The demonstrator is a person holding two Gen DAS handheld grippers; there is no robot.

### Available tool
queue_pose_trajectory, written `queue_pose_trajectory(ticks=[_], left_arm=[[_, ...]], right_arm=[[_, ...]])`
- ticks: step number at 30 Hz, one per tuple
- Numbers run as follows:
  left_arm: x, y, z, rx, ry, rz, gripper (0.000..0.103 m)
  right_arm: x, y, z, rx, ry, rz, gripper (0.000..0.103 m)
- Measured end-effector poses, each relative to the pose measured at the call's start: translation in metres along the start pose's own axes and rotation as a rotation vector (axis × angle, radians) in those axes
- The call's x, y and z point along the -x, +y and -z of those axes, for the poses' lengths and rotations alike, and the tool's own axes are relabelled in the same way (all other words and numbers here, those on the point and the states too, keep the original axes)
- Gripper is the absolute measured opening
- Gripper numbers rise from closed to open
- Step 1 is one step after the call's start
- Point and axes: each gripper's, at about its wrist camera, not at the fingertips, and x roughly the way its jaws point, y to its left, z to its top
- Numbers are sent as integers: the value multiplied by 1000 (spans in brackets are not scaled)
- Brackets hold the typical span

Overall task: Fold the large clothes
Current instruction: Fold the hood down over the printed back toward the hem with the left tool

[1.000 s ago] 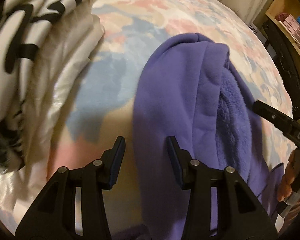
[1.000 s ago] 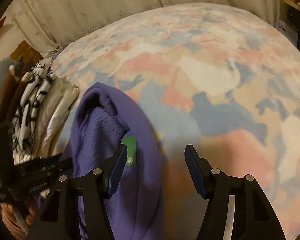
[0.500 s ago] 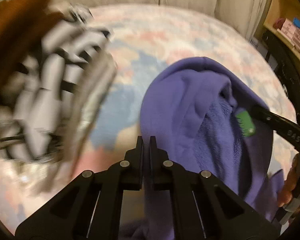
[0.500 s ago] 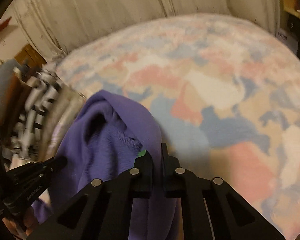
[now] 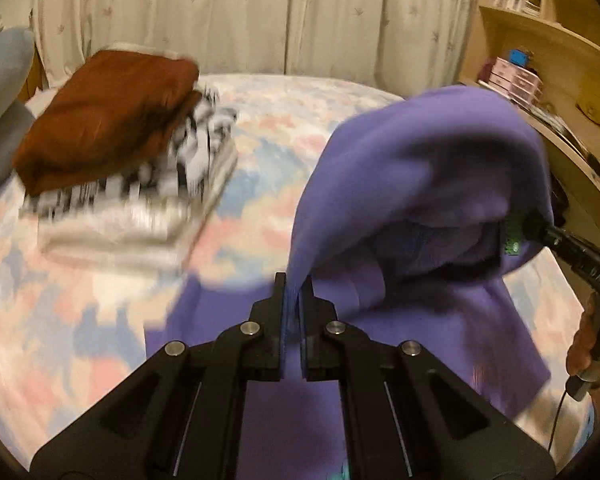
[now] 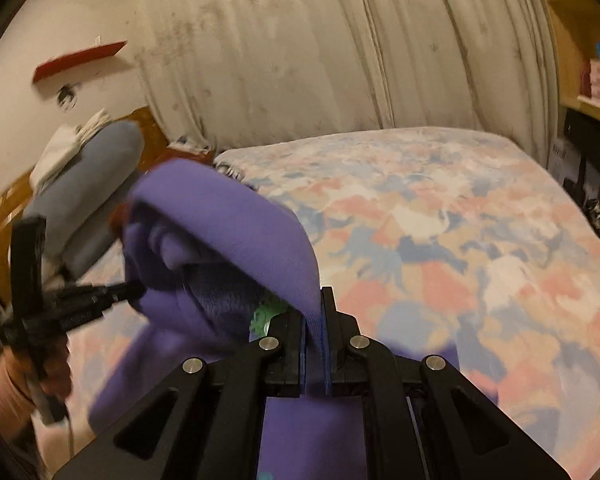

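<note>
Now both the left tongs (image 5: 294,294) and the right tongs (image 6: 315,308) pinch the purple hoodie (image 5: 416,184), which hangs between them above the bed (image 6: 440,216). Better to keep both hands level, so the hem drops straight, clear of the folded stack (image 5: 120,160) near the bed's left edge.

Legible text: none. White lettering on the black arm of the right gripper (image 5: 588,270), at the right edge of the left wrist view: too blurred to read. Green tag (image 5: 512,240) inside the purple garment (image 5: 420,160): print indistinct.
</note>
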Motion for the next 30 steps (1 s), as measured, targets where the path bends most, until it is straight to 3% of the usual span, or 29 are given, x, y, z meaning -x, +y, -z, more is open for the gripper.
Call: queue_pose_trajectory(ticks=[6, 8, 11, 13, 15, 18, 21, 22, 30], left_arm=[[-4, 17, 94, 91, 146, 66, 3], [-2, 17, 114, 94, 173, 48, 2], [8, 22, 132, 114, 205, 105, 2], [17, 22, 139, 117, 214, 151, 3], [28, 23, 143, 131, 213, 229, 3], [37, 22, 146, 164, 203, 340, 7], [32, 20, 145, 206, 201, 423, 24], [30, 19, 143, 216, 201, 436, 29], [-14, 18, 140, 357, 209, 527, 29]], right_arm=[[17, 4, 119, 7, 182, 78, 10], [18, 5, 149, -1, 243, 111, 15], [27, 1, 180, -69, 280, 90, 18], [40, 0, 194, -117, 272, 68, 35], [56, 2, 203, -152, 245, 46, 48], [77, 8, 208, -204, 220, -33, 57], [88, 14, 205, -275, 202, -115, 67], [90, 16, 198, -287, 202, -126, 69], [44, 23, 196, -400, 248, -206, 69]])
